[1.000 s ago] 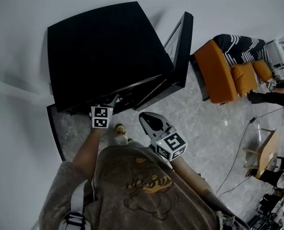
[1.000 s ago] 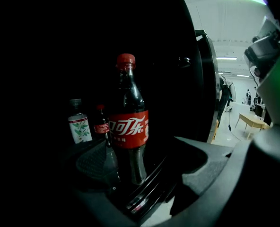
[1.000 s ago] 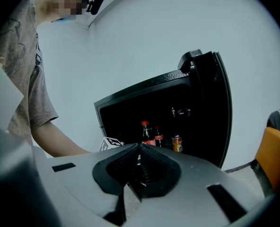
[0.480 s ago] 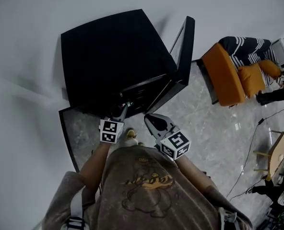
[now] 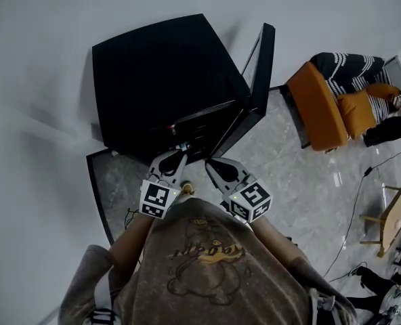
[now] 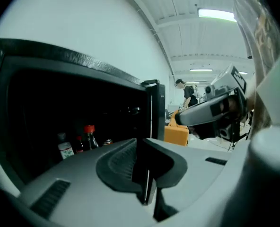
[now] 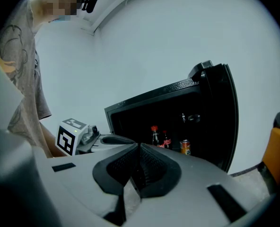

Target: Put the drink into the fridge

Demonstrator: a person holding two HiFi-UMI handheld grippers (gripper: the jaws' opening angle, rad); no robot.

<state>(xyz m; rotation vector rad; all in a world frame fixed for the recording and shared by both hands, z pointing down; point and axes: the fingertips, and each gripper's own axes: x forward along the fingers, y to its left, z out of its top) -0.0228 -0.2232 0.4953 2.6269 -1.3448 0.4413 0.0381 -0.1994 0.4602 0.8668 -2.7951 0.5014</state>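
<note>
Two claws are held side by side, close to the chest, in front of one black box-shaped fridge [image 5: 160, 73]. Its single door [image 5: 258, 80] is swung open at the right.

Left claw [image 5: 175, 158]: the jaws have just been closing and are seen nearly together, with nothing between them. Right claw [image 5: 216, 166]: the jaws are met and nothing is held. Both are pointed slightly downward at the fridge opening. One marker cube is carried on each, and the forearms behind them are bare.

Drinks are all standing inside the dark fridge, apart from both claws. Three are counted in the right gripper view: one dark red-capped bottle [image 7: 154, 137], one dark bottle with a red label [image 7: 166, 139] just beside it, and one orange can [image 7: 185, 147] further right. A fourth, one clear bottle with a white label [image 6: 63, 148], is seen leftmost in the left gripper view. No label print can be read, as it is too small.

One orange armchair [image 5: 315, 107] is noted on the marbled floor beyond the door.
</note>
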